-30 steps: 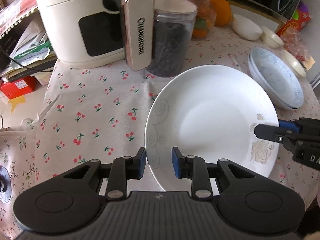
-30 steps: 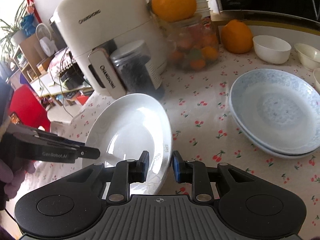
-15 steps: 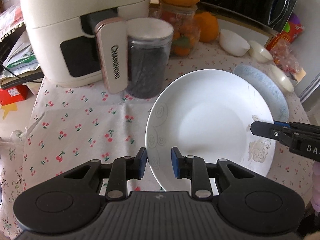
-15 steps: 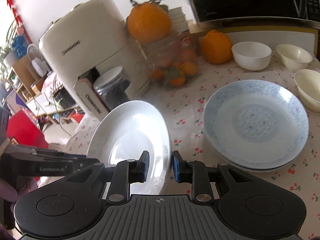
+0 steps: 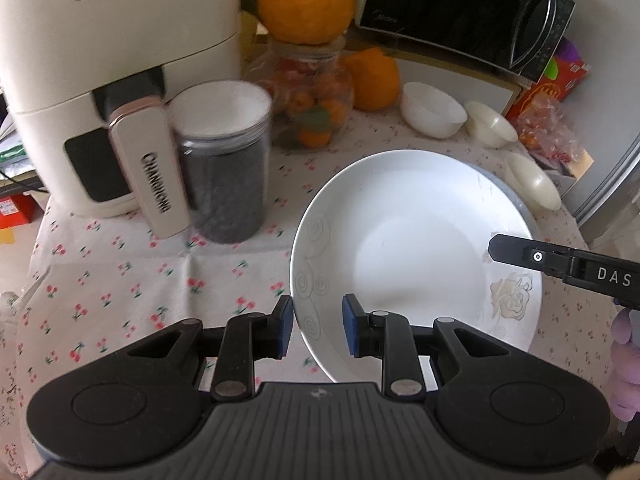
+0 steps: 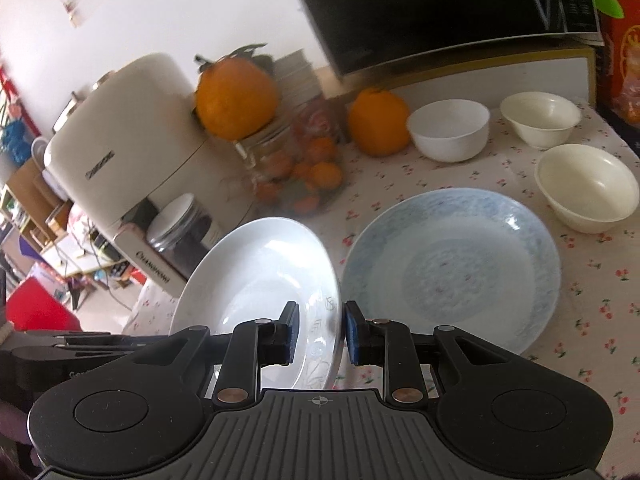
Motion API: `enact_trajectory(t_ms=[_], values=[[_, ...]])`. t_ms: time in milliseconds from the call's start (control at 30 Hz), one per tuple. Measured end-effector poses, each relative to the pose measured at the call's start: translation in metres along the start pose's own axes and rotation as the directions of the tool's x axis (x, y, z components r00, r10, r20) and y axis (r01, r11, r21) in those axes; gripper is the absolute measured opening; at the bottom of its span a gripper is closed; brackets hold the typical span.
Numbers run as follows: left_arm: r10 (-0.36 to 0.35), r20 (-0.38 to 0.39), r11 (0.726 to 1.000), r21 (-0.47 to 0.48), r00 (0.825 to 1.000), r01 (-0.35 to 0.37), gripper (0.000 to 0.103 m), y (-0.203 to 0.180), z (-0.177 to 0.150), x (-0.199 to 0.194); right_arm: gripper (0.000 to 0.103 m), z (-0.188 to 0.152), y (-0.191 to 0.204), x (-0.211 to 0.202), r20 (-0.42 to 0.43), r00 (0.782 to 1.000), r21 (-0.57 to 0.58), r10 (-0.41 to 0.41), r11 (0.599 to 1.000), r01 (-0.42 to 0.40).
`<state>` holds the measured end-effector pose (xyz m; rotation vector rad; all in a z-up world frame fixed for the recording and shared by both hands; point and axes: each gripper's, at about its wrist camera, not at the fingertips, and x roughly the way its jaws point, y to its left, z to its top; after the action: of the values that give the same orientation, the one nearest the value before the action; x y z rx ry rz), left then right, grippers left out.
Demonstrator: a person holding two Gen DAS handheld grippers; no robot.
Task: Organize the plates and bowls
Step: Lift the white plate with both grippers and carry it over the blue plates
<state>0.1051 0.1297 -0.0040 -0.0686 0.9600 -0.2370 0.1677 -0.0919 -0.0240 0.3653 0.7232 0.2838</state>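
Two grippers share one white plate (image 5: 416,256), each pinching an opposite edge. In the left wrist view, the left gripper (image 5: 313,330) has its blue pads narrowed onto the near rim, and the plate hangs tilted above the cherry-print tablecloth (image 5: 120,280), beside the dark jar (image 5: 224,164) and the air fryer (image 5: 100,80); the other gripper's finger reaches in over the far rim. A grey-blue edge peeks out behind the plate, probably the blue plates, though little of it shows. In the right wrist view, the right gripper (image 6: 318,334) is clamped on the plate's rim, and the blue plates (image 6: 452,272) lie just beside it on the table, with three bowls (image 6: 448,130) beyond. To do this step well, both hands should travel level and together, centre the white plate over the blue stack, lower it flat, and only then loosen their hold.
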Motion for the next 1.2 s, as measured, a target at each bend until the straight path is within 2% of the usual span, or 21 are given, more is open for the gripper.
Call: enact_trajectory(t_ms=[667,933,1200], values=[[-0.03,0.036,0.999,-0.026,0.999,0.031,0.024,-0.066,0.031,0.04,0.024,0.035,-0.076,-0.014,0.034,0.995,0.155,-0.095,0.984,0.089],[-0.008,0.031,1.0,-0.029,0.999,0.009,0.024,-0.084,0.036,0.054,0.024,0.037,-0.094,-0.012,0.026,0.991,0.183,-0.131,0.975,0.124],[0.051,0.028,0.999,0.014,0.998,-0.051,0.024,-0.103,0.035,0.067,0.024,0.035,-0.103,-0.008,0.014,0.985,0.193,-0.169,0.968,0.163]])
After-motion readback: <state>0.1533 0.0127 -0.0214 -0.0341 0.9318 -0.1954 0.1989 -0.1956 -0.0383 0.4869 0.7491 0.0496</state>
